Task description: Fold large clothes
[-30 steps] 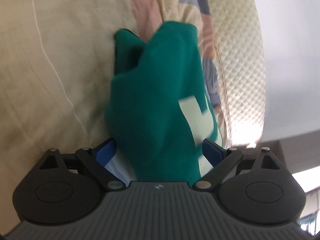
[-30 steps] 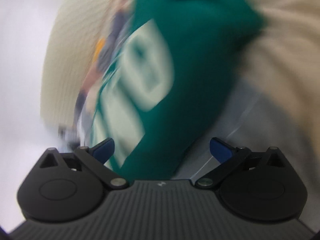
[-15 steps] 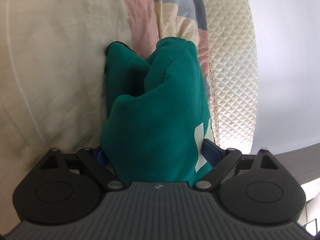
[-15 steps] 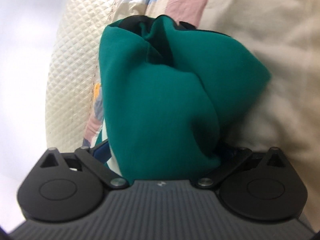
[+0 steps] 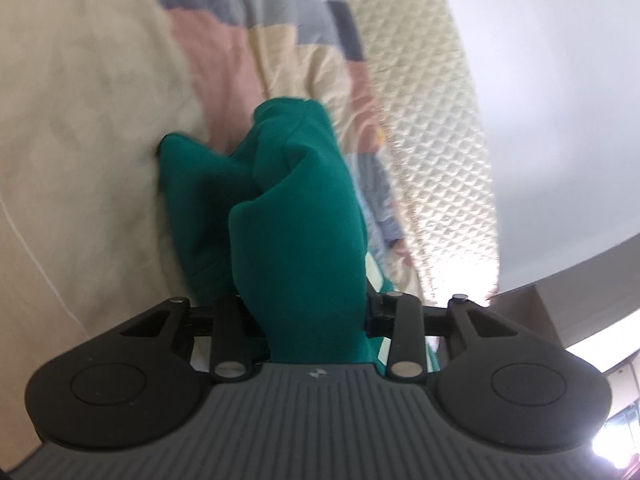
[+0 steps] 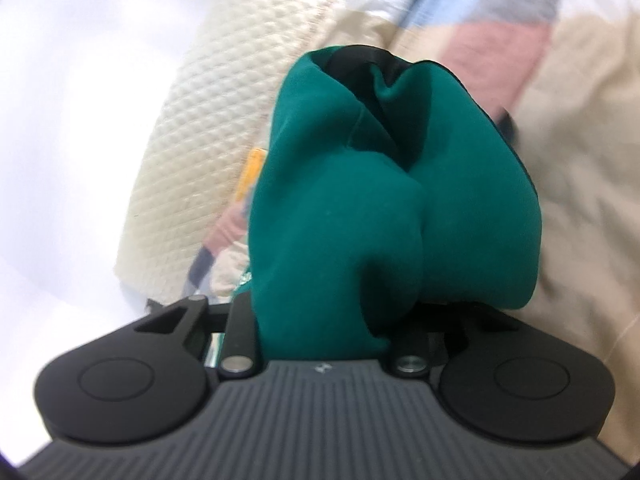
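Green garment (image 5: 296, 216), one piece, bunched on the bed (image 5: 80, 128) near its quilted mattress edge (image 5: 436, 128); open room beyond. We see both left tongs (image 5: 304, 312) and right tongs (image 6: 320, 320) just closed, each clamped on a green fold. One patchwork quilt (image 5: 224, 60) lies underneath.

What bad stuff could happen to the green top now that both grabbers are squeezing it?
The left gripper and right gripper have just closed on thick bunches of the green top, so layers might slip out unevenly. Pinched this crumpled, it may fold crooked. Its hanging end could drag and rumple the bedsheet.
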`<state>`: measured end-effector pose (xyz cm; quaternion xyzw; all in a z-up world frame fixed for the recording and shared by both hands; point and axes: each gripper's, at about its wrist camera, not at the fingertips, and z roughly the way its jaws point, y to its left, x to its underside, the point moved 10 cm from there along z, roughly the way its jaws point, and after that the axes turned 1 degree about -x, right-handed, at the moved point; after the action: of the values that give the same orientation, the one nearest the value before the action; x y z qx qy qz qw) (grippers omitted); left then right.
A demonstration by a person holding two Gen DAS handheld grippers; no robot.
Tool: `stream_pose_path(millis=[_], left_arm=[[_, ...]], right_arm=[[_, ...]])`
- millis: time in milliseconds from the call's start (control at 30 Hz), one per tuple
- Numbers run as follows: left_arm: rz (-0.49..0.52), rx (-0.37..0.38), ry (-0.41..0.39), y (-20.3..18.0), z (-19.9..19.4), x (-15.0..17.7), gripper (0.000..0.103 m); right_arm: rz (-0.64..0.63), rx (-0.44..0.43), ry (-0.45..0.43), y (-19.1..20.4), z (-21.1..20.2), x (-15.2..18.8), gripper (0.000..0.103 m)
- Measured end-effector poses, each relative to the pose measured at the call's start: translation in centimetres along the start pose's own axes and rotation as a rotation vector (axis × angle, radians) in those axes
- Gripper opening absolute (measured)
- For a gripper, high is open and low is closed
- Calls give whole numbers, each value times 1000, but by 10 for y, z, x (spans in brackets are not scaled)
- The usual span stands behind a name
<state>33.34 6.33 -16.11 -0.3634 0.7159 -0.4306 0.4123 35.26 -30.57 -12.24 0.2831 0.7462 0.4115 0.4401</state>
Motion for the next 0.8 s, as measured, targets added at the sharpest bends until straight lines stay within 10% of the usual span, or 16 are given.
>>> stream_pose_path(millis=[433, 800], left_arm=[[39, 147, 44, -88, -20, 13, 35], [77, 227, 149, -214, 87, 85, 35]], right_arm=[[-191, -107, -25, 78, -58, -45, 32], [-371, -93, -118, 122, -91, -181, 31]])
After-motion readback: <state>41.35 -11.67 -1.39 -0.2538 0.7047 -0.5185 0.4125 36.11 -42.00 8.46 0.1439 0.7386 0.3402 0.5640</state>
